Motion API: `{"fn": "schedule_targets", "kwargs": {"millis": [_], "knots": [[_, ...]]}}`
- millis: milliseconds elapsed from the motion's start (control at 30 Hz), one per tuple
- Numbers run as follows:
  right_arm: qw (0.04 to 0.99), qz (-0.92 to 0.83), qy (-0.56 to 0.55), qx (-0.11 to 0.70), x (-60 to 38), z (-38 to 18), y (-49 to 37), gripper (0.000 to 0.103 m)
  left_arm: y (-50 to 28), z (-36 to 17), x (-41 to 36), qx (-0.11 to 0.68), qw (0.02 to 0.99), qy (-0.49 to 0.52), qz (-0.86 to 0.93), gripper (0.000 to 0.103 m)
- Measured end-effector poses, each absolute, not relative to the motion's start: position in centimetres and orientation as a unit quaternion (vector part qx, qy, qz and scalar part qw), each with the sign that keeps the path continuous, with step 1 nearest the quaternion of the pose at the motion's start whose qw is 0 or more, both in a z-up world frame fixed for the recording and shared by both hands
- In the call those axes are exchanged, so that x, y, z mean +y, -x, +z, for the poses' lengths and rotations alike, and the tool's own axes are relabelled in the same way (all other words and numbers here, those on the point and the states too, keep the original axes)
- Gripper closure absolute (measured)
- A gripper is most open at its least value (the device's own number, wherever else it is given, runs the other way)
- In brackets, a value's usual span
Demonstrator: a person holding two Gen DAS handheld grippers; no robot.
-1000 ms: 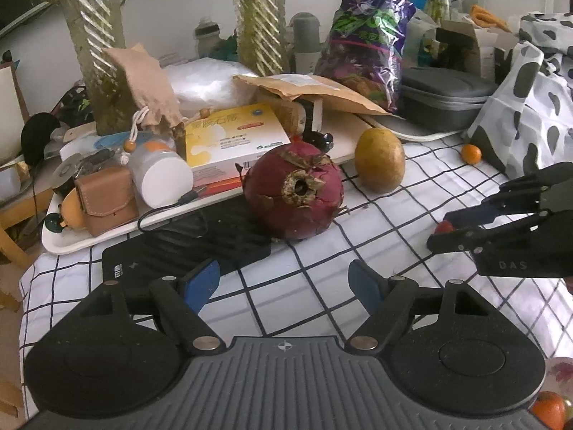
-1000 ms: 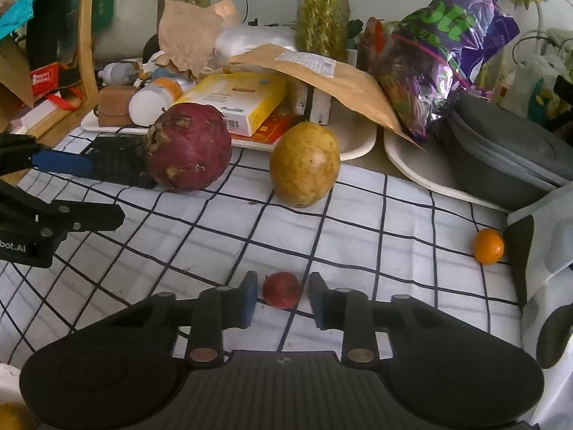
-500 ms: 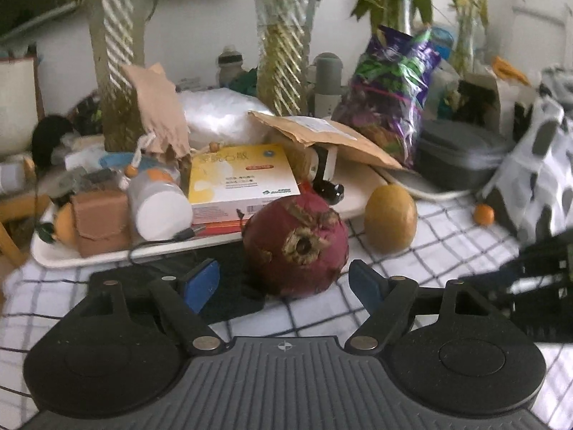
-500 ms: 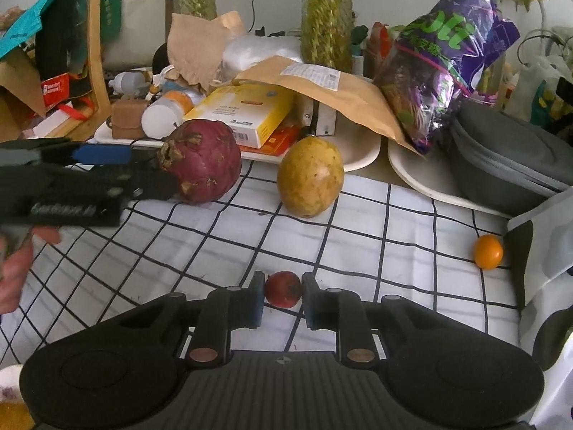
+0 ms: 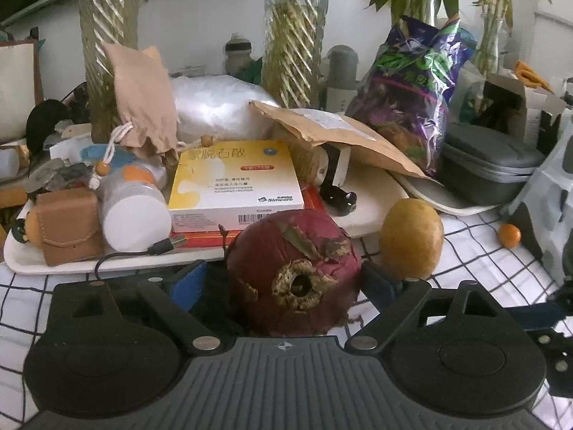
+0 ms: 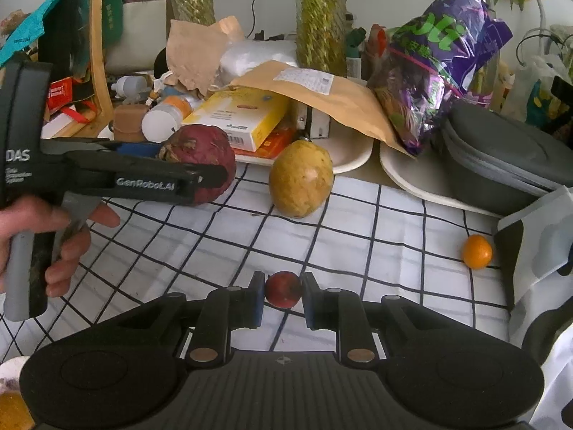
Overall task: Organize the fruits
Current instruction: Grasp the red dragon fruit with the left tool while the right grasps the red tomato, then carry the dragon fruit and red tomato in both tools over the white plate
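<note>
Large red-purple fruit point(image 5: 293, 272) on checked cloth point(image 6: 358, 222), set between spread fingers of left gripper point(image 5: 283, 283); blue pads either side, contact not discernible; dried stem scar facing near, toward left wrist camera; roughly round, no clear long axis. Small red fruit point(image 6: 283, 289) between narrowed fingers of right gripper point(image 6: 283, 295), left pad touching or nearly so, slight gap at right. Yellow oval fruit point(image 6: 301, 178) right of large fruit, upright. Small orange fruit point(image 6: 476, 251) far right, well apart.

Two low wrist views along the jaws (shared: red fruit point(image 5: 293, 272), cluttered tray point(image 5: 21, 261))
</note>
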State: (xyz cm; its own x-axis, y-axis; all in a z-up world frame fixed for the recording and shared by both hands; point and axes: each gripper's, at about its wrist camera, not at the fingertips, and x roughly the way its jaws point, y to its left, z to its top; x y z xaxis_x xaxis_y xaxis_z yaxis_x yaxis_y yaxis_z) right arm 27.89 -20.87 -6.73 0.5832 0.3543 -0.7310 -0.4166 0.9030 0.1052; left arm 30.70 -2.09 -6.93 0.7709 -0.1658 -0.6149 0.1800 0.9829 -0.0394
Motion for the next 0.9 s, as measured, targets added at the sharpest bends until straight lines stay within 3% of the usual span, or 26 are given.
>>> {"fn": "schedule_targets", "kwargs": {"millis": [200,267,433,900], "knots": [[0.889,0.215,0.04,0.402,-21.0,-6.7,-27.9,0.081,-31.4,-7.3,-2.3,0.328,0.941,-0.01,-0.084,0.013],[0.889,0.215,0.042,0.402,-21.0,-6.7,-27.9,0.081,-31.5,-7.2,-2.4,0.331,0.939,-0.003,-0.094,0.027],[0.89,0.214,0.041,0.401,-21.0,-6.6,-27.9,0.081,-31.6,-6.8,-2.5,0.34,0.935,-0.003,-0.099,0.033],[0.901,0.211,0.027,0.379,-21.2,-4.6,-25.9,0.081,-29.3,-4.7,-3.0,0.337,0.932,-0.005,-0.13,0.035]]}}
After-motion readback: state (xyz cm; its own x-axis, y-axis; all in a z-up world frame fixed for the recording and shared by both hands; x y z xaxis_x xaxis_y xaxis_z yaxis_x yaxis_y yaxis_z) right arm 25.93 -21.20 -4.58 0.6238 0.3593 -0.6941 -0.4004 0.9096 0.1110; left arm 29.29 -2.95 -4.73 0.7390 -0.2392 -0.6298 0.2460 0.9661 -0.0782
